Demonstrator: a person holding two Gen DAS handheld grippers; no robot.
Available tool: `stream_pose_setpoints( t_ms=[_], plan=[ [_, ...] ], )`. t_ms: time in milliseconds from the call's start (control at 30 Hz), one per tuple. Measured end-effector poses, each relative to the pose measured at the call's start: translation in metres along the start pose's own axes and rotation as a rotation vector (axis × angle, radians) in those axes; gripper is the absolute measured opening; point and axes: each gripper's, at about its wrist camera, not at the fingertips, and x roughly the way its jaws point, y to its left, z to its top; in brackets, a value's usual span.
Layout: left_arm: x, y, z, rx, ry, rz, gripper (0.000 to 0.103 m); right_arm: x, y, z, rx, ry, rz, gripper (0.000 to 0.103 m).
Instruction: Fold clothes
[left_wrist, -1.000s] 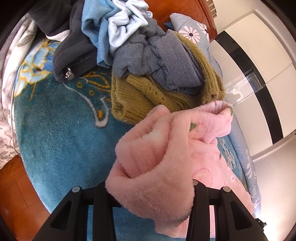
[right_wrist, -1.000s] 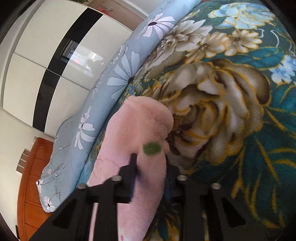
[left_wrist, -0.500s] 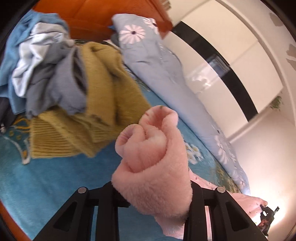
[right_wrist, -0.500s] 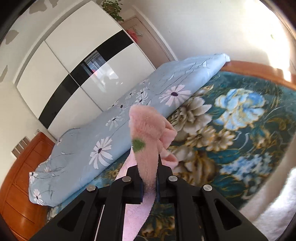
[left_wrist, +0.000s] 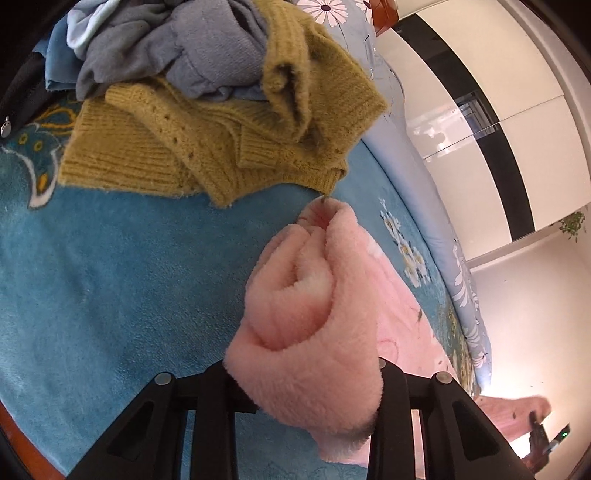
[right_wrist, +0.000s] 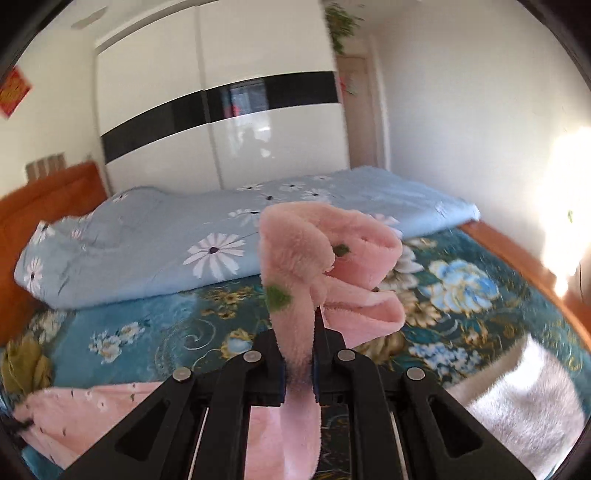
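Note:
A pink fleece garment (left_wrist: 306, 314) lies stretched across the teal floral blanket (left_wrist: 110, 277) on the bed. My left gripper (left_wrist: 301, 373) holds a thick bunch of its edge; the jaws are opening slightly, but the pads still press the fleece. In the right wrist view, my right gripper (right_wrist: 301, 339) is shut on another part of the pink garment (right_wrist: 295, 251), a thin fold with green spots. It is held up above the bed, and the cloth hangs down to the flat pink part (right_wrist: 92, 413) at lower left.
A mustard knit sweater (left_wrist: 221, 140) lies under a grey garment (left_wrist: 192, 48) and other clothes in a pile just beyond the left gripper. A folded blue daisy duvet (right_wrist: 184, 236) runs along the far side. White fluffy cloth (right_wrist: 524, 398) lies at lower right. A white wardrobe (right_wrist: 221, 110) stands behind.
The right gripper rose and rolled upright, lifting its pink fold well off the bed. The left gripper swung sideways past the clothes pile, still holding its bunch.

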Motion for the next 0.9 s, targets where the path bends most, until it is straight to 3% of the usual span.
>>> stream_pose_setpoints(
  t_ms=[100,200,333,400,467,600,767,833,867,900],
  plan=[
    [-0.016,0.016,-0.035,-0.014,0.000,-0.002,0.034,0.004,0.080,-0.013,-0.182,0.020,0.043,0.011],
    [-0.022,0.024,-0.044,-0.017,0.012,-0.003,0.035,0.022,0.155,-0.062,-0.364,0.085,0.056,0.011],
    [-0.030,0.037,-0.056,-0.037,0.023,-0.033,0.036,0.051,0.222,-0.150,-0.505,0.195,0.082,0.011],
    [-0.029,0.037,-0.057,-0.029,0.031,-0.048,0.037,0.059,0.240,-0.183,-0.558,0.229,0.061,0.011],
    [-0.028,0.038,-0.056,-0.020,0.039,-0.064,0.038,0.053,0.251,-0.199,-0.620,0.197,0.002,0.011],
    [-0.025,0.039,-0.057,-0.019,0.028,-0.093,0.038,0.025,0.256,-0.192,-0.600,0.131,-0.015,0.011],
    [-0.028,0.044,-0.059,0.001,0.026,-0.105,0.037,0.030,0.279,-0.209,-0.647,0.181,-0.027,0.015],
    [-0.032,0.044,-0.058,0.012,0.023,-0.106,0.034,0.028,0.284,-0.213,-0.637,0.187,-0.007,0.026],
    [-0.034,0.043,-0.058,0.018,0.018,-0.106,0.030,0.023,0.283,-0.212,-0.620,0.190,0.026,0.038],
    [-0.037,0.042,-0.058,0.024,0.003,-0.107,0.028,0.017,0.282,-0.211,-0.601,0.189,0.052,0.040]
  ],
)
